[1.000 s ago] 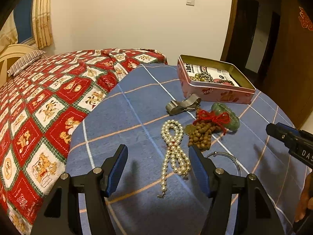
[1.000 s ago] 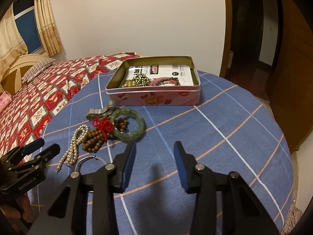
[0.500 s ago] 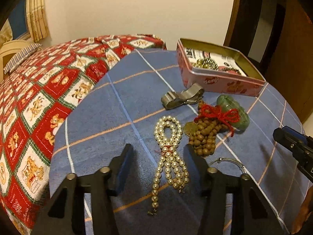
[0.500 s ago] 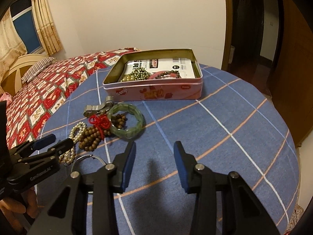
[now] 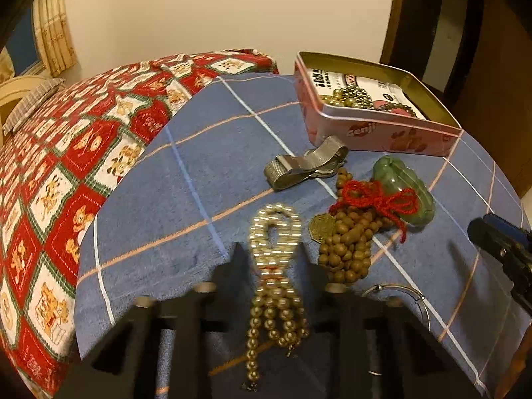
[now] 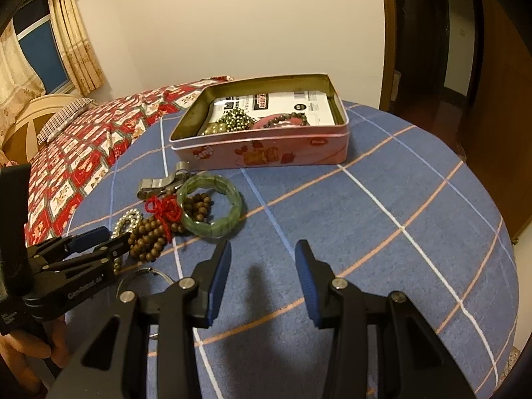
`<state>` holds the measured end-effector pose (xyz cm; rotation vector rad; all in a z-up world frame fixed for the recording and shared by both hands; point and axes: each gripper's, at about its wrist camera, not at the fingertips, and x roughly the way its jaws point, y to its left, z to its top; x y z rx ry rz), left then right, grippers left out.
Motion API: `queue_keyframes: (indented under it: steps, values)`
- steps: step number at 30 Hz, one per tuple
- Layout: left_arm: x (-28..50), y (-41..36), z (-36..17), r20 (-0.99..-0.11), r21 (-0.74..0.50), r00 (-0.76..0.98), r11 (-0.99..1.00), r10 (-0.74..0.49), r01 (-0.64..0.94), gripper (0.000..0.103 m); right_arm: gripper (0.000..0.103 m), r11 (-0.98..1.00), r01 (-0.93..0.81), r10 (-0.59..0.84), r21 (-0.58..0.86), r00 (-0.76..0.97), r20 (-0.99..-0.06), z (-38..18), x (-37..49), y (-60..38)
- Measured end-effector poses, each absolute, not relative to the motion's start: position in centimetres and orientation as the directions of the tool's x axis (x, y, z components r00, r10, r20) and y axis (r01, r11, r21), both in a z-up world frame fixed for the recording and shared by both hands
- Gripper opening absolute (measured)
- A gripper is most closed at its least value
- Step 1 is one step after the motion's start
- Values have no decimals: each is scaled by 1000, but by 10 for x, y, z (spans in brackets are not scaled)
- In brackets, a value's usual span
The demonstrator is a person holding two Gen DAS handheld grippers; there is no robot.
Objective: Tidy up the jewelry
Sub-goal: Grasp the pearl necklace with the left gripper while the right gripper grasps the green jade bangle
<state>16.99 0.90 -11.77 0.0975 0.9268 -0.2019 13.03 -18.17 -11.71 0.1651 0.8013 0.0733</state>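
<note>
A pearl necklace (image 5: 276,259) lies looped on the blue checked tablecloth (image 5: 199,199). My left gripper (image 5: 273,254) straddles its middle; the jaws are closing, with a thin gap still showing on each side of the pearls. In the right wrist view the left gripper (image 6: 108,241) sits low at the left edge over the pearl necklace (image 6: 128,221). My right gripper (image 6: 262,256) hovers open over bare cloth with nothing between its fingers. An open pink tin (image 5: 382,126) holding beaded pieces stands at the back.
Beside the pearls lie a brown wooden bead bracelet (image 5: 349,246) with a red knot, a green jade bangle (image 5: 405,186), a metal mesh band (image 5: 306,166) and a thin silver hoop (image 5: 399,291). A bed with a red patterned cover (image 5: 66,149) borders the table's left.
My left gripper has moved forward and down over the pearl necklace, and its jaws have narrowed from wide apart to close around it. The right gripper has stayed put.
</note>
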Motion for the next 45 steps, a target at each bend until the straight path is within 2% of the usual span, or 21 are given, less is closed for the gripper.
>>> queue_keyframes:
  steps: [2, 5, 6, 10, 15, 17, 24, 25, 29, 37, 45]
  values:
    - [170, 9, -117, -800, -18, 581, 974, -148, 224, 14, 44, 984, 0, 130, 180, 696, -706, -116, 132, -183]
    - [171, 14, -116, -795, -57, 580, 973, -179, 222, 13, 43, 982, 2, 132, 186, 697, -705, -116, 136, -184]
    - [170, 17, -114, -784, -81, 587, 972, -199, 221, 5, 43, 982, 2, 133, 188, 697, -705, -116, 138, -184]
    - [160, 26, -100, -714, -133, 654, 965, -250, 224, 6, 42, 982, -7, 139, 187, 695, -705, -115, 149, -182]
    - [156, 32, -93, -682, -188, 669, 955, -294, 229, 5, 41, 982, -34, 158, 183, 674, -722, -119, 171, -171]
    - [153, 34, -88, -663, -202, 681, 951, -310, 236, 5, 37, 986, -42, 150, 164, 665, -731, -122, 178, -165]
    - [148, 40, -73, -618, -205, 718, 948, -320, 245, 5, 35, 992, -72, 126, 105, 638, -759, -136, 195, -145]
    - [149, 42, -73, -616, -209, 720, 947, -320, 243, 5, 34, 994, -77, 107, 75, 643, -759, -137, 195, -142]
    - [155, 43, -71, -619, -221, 718, 948, -319, 230, 6, 15, 996, -92, 62, 1, 653, -755, -138, 194, -136]
    - [154, 32, -69, -627, -197, 721, 956, -294, 219, 6, 10, 994, -58, 110, 97, 672, -733, -134, 191, -161]
    - [150, 24, -60, -614, -186, 730, 954, -299, 235, 6, 10, 955, 56, 158, 290, 731, -664, -118, 177, -219]
